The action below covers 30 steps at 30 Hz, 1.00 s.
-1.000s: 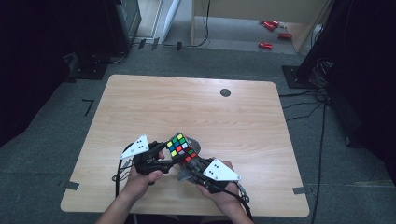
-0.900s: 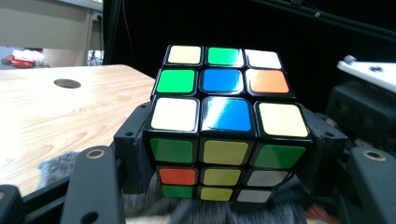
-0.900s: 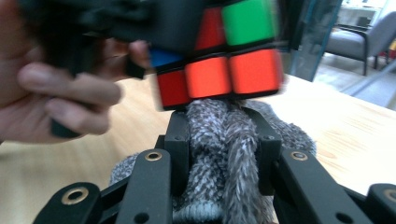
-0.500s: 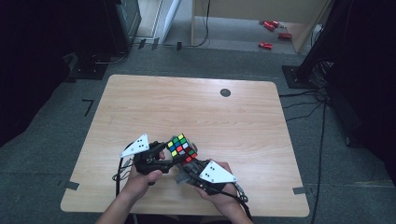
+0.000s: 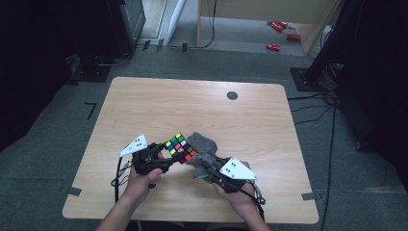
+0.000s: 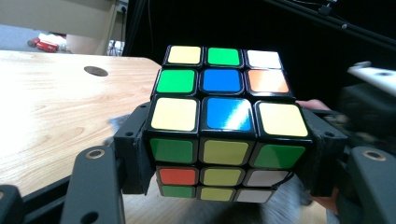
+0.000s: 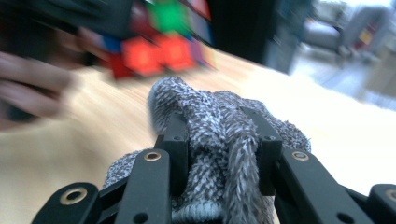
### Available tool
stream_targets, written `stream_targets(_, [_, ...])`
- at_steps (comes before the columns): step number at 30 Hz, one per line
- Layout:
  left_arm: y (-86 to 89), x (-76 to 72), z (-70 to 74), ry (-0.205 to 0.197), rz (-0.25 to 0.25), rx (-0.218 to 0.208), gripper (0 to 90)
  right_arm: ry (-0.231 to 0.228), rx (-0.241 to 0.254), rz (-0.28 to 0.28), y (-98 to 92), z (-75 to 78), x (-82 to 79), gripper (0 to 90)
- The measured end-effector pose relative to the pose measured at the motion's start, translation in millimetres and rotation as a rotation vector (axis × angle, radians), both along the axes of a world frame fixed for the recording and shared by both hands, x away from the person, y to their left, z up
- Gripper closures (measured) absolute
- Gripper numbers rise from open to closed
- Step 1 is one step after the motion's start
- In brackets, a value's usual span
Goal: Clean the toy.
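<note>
A scrambled colour cube (image 5: pixel 180 147) (image 6: pixel 223 126) is held just above the wooden table (image 5: pixel 192 106), near its front edge. My left gripper (image 5: pixel 166 155) (image 6: pixel 224 154) is shut on it, one black jaw against each side of the cube. My right gripper (image 5: pixel 208 163) (image 7: pixel 217 135) is shut on a bunched grey fuzzy cloth (image 5: pixel 202 150) (image 7: pixel 219 140), which bulges up between and over its jaws. The cloth sits right beside the cube, on the cube's right in the high view. In the right gripper view the cube (image 7: pixel 163 42) is blurred, just beyond the cloth.
A dark round hole (image 5: pixel 232 95) (image 6: pixel 95 71) marks the table's far right part. Red objects (image 5: pixel 279 33) lie on the floor beyond the table. Dark stands and cables flank both sides. The person's hands (image 5: pixel 139 185) come in at the front edge.
The right gripper with the grey cloth has shifted a little leftward along the cube's side. The left gripper and the cube have stayed where they were.
</note>
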<state>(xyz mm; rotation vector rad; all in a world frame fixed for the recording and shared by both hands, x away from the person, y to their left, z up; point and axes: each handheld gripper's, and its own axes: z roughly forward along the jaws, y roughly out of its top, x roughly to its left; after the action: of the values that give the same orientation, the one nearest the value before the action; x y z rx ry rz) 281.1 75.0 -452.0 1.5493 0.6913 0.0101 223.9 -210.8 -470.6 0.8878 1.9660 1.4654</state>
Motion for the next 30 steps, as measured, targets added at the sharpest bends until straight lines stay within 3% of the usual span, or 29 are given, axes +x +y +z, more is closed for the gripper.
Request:
stream_targets(4, [-1.6, 0.2, -1.0, 0.006, 0.001, 0.015, 34.3, 0.122, -0.028, -0.107, -12.5, -13.9, 12.9, 65.0])
stream_targets(7, [-3.5, 1.2, -3.5, 0.025, 0.014, 0.028, 34.2, 0.152, -0.085, -0.132, -15.3, -23.0, 17.7, 59.4])
stream_targets(11, [-4.3, 3.1, -7.0, 0.049, 0.033, 0.051, 34.3, 0.202, -0.069, -0.12, -20.2, -27.6, 22.6, 42.5])
stream_targets(15, [-2.8, 5.5, -8.0, 0.07, 0.054, 0.058, 34.3, 0.171, -0.05, -0.13, -23.4, -22.1, 22.7, 27.6])
stream_targets(20, [-2.3, 6.8, -9.2, 0.084, 0.068, 0.061, 34.3, 0.108, -0.013, -0.134, -24.7, -10.1, 18.1, 22.1])
stream_targets(25, [-10.7, 4.6, -9.6, 0.093, 0.059, 0.068, 34.2, 0.046, 0.016, -0.044, -5.5, -1.0, 7.7, 19.5])
stream_targets(30, [-20.4, 1.1, -7.5, 0.114, 0.042, 0.054, 34.2, 0.001, 0.002, 0.047, 19.2, 0.0, -3.4, 16.1])
